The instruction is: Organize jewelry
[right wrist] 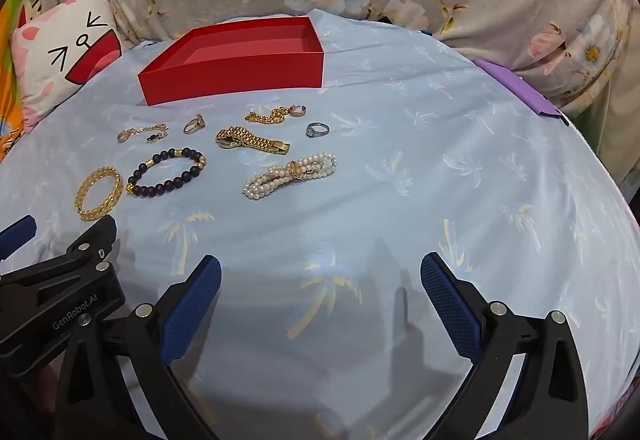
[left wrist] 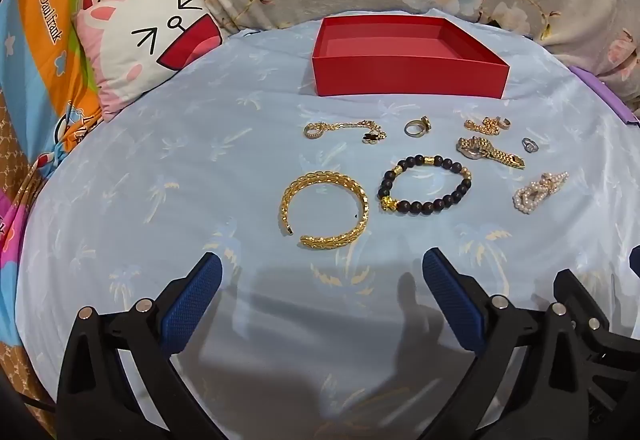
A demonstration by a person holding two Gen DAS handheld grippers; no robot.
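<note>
Left gripper [left wrist: 322, 272] is spread wide w/ nothing btwn the blue pads, hanging above the bedsheet [left wrist: 160, 168], touching no jewelry. Right gripper [right wrist: 320, 272] same: fully released, empty, over bare sheet.

Landmark = gold bangle [left wrist: 324, 210], just ahead of the left gripper. Beaded bracelet [left wrist: 424, 184] sits just beside it, toward the right gripper's side. Pearl bracelet [right wrist: 290, 174] lies further that way, nearest piece to the right gripper. Gold watch [left wrist: 490, 152], rings and chain pieces lie beyond the bangle, btwn it and the red box [left wrist: 408, 56], which is well past it and holds nothing yet.

Risks, as I judge them: sheet is soft, so pads pressing down could pinch fabric w/ the piece. Bangle is thin and lies flat, so it may slip out. Pieces lie close, so one grab may drag a neighbor. Small rings look hardest to catch.
</note>
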